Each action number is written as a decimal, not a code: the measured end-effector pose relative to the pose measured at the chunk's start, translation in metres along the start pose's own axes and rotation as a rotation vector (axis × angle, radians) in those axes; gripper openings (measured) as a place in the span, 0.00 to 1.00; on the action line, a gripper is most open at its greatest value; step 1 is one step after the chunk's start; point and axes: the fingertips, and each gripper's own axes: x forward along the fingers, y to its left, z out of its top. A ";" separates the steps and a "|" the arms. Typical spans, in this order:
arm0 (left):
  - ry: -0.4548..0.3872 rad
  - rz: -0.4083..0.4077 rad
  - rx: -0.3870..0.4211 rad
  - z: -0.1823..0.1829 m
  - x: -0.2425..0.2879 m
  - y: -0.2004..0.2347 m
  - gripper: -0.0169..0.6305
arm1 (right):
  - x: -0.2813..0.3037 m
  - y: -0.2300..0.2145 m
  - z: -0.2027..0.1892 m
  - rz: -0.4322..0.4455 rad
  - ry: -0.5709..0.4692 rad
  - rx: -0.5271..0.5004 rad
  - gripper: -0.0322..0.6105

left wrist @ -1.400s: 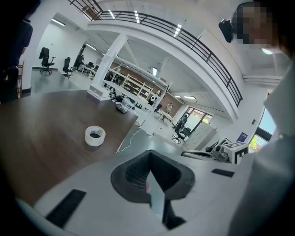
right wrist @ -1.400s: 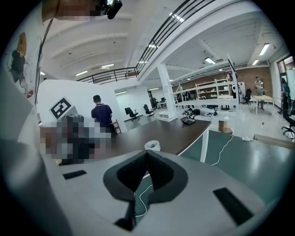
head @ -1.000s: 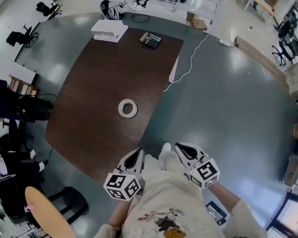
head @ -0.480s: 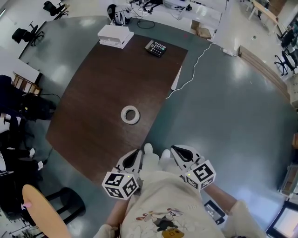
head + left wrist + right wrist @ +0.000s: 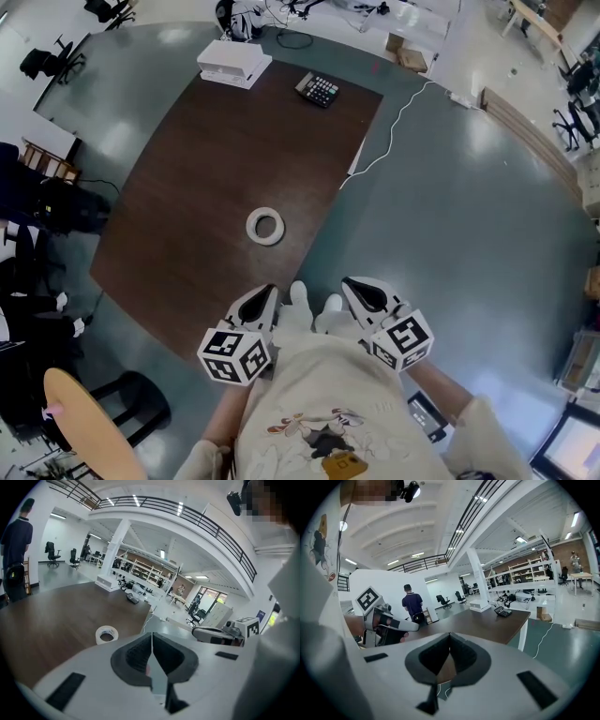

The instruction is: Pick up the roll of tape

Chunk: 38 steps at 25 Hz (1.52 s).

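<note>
Simply, round white tape roll (image 5: 251,226); woodgrain table (image 5: 234,141).

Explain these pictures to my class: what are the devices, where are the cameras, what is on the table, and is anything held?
No robot here: a person holds a gripper in each hand, the left gripper and the right gripper. The patterned cubes belong to them. One picture comes from a camera on the person's head, looking down. The other two come from cameras riding on each gripper, looking along its fingers. On the brown table lie a roll of tape, a calculator and a white box. Both pairs of fingers are closed and empty; the tape lies untouched, ahead of the grippers.
</note>
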 end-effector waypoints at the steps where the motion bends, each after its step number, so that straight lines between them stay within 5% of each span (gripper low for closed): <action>1: 0.004 -0.001 0.003 0.001 0.001 0.003 0.04 | 0.003 0.000 0.002 -0.001 -0.002 0.001 0.06; 7: 0.038 0.013 0.018 0.002 0.008 0.024 0.04 | 0.019 0.005 0.000 0.007 0.016 0.020 0.06; 29: 0.201 0.099 0.046 0.002 0.078 0.141 0.38 | 0.107 -0.001 0.006 0.036 0.105 0.046 0.06; 38: 0.271 0.130 0.025 -0.009 0.120 0.193 0.39 | 0.133 -0.008 0.000 0.034 0.159 0.060 0.06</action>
